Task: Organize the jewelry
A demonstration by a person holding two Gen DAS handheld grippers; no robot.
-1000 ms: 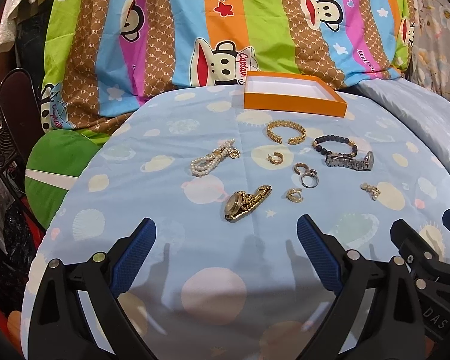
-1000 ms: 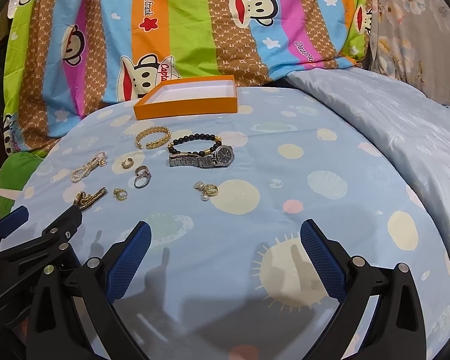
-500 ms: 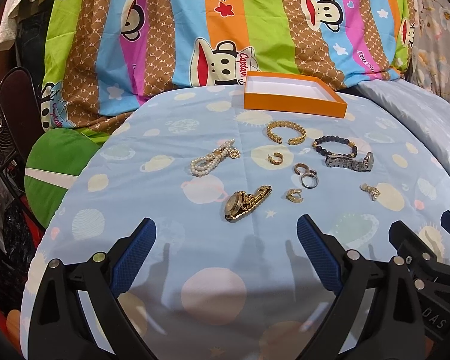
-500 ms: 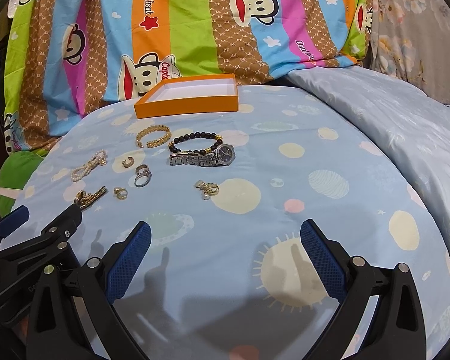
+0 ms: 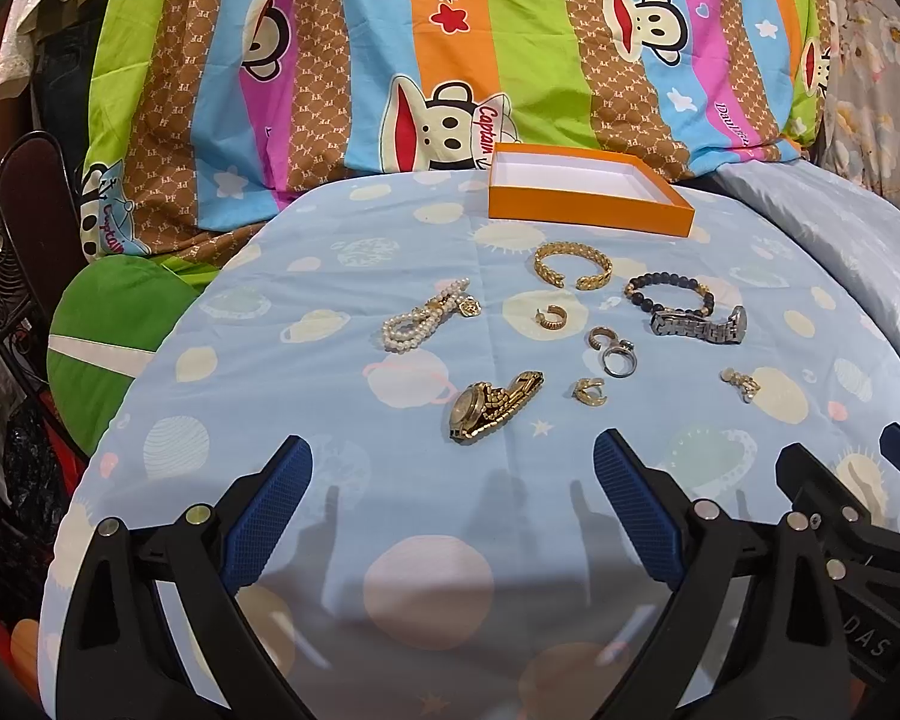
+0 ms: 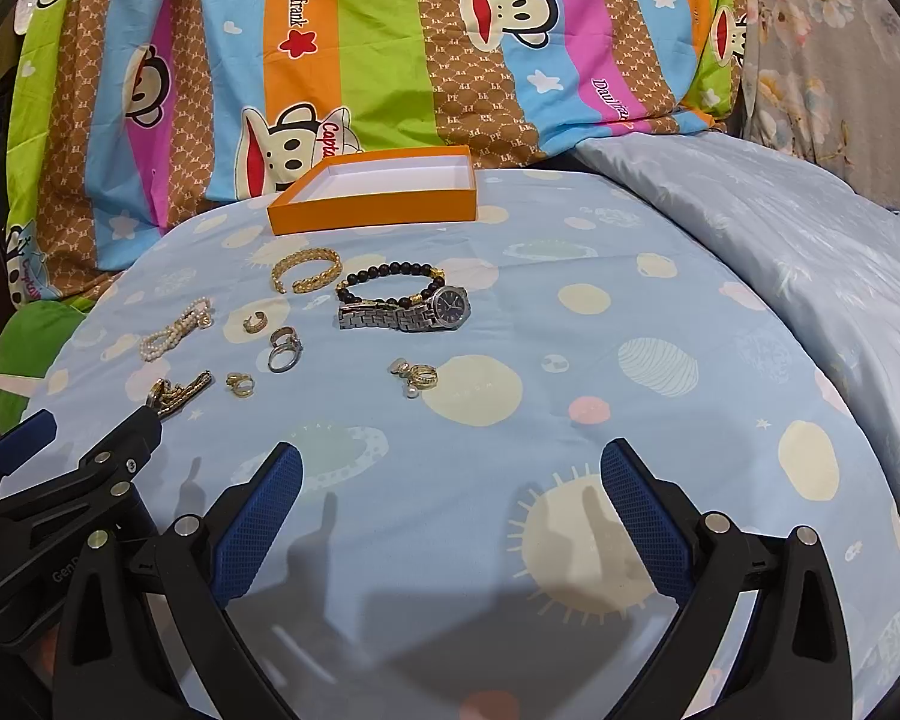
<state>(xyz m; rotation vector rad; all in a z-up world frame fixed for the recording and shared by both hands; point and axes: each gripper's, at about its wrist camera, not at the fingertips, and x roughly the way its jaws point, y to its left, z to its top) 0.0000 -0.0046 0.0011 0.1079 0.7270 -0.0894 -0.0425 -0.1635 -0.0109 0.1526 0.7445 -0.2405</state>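
1. The left tool [image 5: 453, 468] hovers with its jaws wide apart and nothing between them, the gold watch [image 5: 493, 405] lying on the table [image 5: 330, 420] just ahead
2. The right tool [image 6: 450, 468] is likewise spread wide and holding nothing, with the silver watch [image 6: 405, 315] and bead bracelet [image 6: 390, 282] well ahead, before the orange box [image 6: 378, 204]
3. Nothing has shifted since the earlier frames; both tools stay put

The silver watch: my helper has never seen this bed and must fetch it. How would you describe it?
Find the orange box at the far edge of the blue sheet. Just in front lies a dark bead bracelet, and the silver watch touches its near side. It alone has a steel link band and dark dial; the other watch is gold.
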